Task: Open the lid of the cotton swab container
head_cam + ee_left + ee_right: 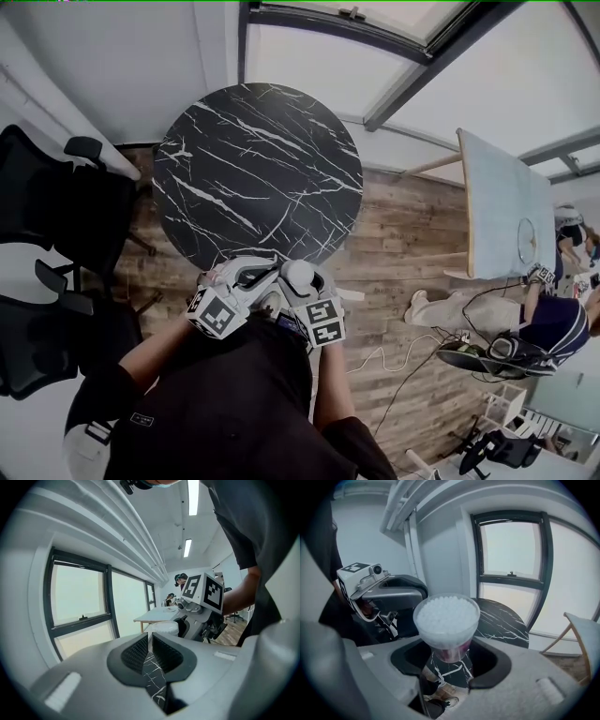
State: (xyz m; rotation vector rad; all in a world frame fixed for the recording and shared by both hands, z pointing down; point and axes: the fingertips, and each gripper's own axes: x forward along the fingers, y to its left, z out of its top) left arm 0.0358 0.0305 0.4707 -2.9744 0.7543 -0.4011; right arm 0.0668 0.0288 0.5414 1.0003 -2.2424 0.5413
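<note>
— Where is the cotton swab container at this moment?
— It is in the right gripper. The two jaws are closed on its narrow lower part, one on the left side and one on the right. Its wide mouth is turned toward the gripper's camera, and it is packed with white swab heads.
— Is the lid on it?
— I cannot tell. Over the swab heads I see only a clear rim.
— And the left gripper?
— Its jaws are almost together, with only a thin slit between the pads, and nothing is in that slit. The container is just beyond their tips, slightly to the right, so it is outside this gripper.
— Do they touch?
— The front of the left gripper is just beside the rim of the container, on its left. No view shows clearly if there is contact.
— Where is all this relative to the table?
— In the head view both grippers are close together at the near edge of the round black marble table, the left one just left of the right one. The container is held in the air there
</note>
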